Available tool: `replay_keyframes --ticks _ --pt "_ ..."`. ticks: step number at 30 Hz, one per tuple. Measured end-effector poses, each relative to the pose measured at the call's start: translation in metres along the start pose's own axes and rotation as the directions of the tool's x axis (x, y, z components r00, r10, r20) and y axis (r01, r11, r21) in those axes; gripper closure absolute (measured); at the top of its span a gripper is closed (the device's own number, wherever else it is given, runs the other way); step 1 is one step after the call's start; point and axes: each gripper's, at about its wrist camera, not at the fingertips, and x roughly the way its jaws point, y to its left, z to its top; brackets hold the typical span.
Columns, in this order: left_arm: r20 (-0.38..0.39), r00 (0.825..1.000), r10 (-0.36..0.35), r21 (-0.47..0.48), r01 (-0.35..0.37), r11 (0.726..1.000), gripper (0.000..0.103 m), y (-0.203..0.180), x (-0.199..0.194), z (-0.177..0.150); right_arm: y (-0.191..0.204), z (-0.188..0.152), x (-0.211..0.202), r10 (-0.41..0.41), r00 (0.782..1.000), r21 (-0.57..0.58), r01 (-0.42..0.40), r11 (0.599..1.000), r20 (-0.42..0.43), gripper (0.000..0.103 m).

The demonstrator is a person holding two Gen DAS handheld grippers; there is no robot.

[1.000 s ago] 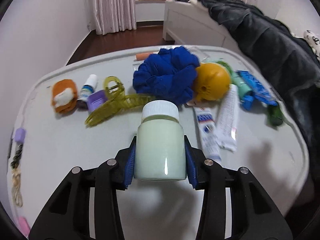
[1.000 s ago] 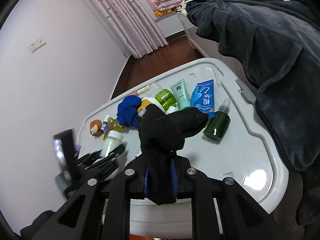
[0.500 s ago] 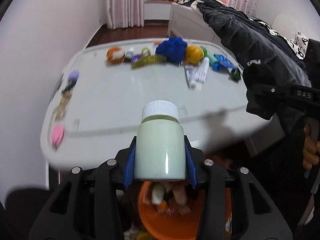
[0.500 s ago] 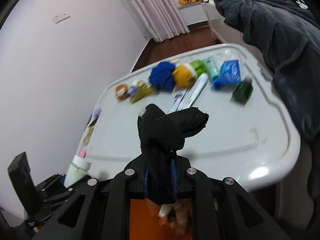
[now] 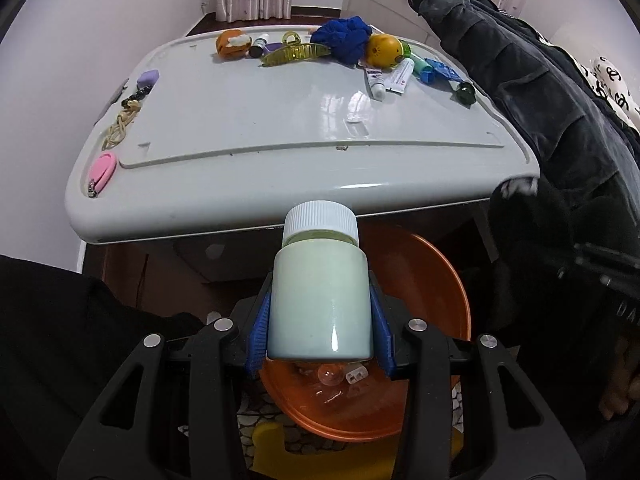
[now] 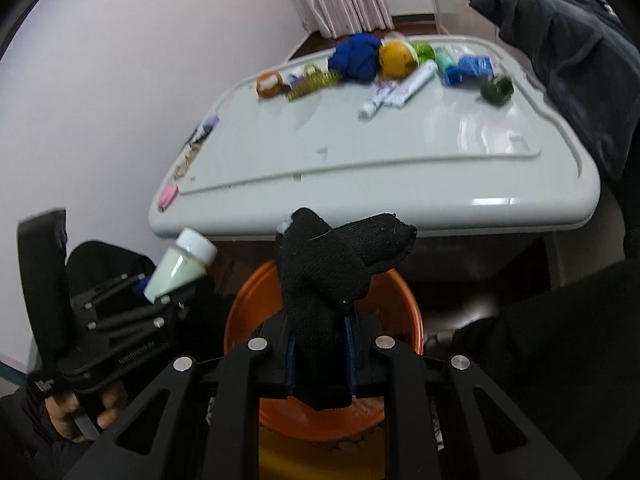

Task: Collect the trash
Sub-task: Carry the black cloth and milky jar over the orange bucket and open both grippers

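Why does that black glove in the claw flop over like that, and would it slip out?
The black glove is probably soft knit: its free end folds sideways above the right claw. It looks light. The rough weave likely grips well, so slipping seems unlikely while it hangs over the orange bin.

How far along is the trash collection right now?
Done: some small items already lie in the orange plastic basin. In hand: the left gripper holds a pale green white-capped bottle, the right gripper a black knit glove. Left: clutter on the white table.
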Motion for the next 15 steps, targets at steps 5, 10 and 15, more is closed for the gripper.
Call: replay_keyframes --ticks 5,10,15 --pt "-0.038 0.999 0.002 0.01 -0.002 1.0 0.06 -0.003 0.008 -0.002 -0.006 -0.002 0.013 0.008 0.999 0.022 -0.006 1.0 -0.054 0.064" --pt "-0.02 0.999 0.025 0.021 -0.025 0.999 0.023 -0.004 0.005 -0.002 -0.013 -0.002 0.021 0.013 0.997 0.05 -0.009 0.999 -0.081 0.051" --pt "-0.04 0.999 0.023 0.002 -0.023 1.0 0.023 0.001 0.011 0.0 -0.018 0.005 0.019 0.016 0.998 0.058 -0.012 0.998 -0.065 0.051"
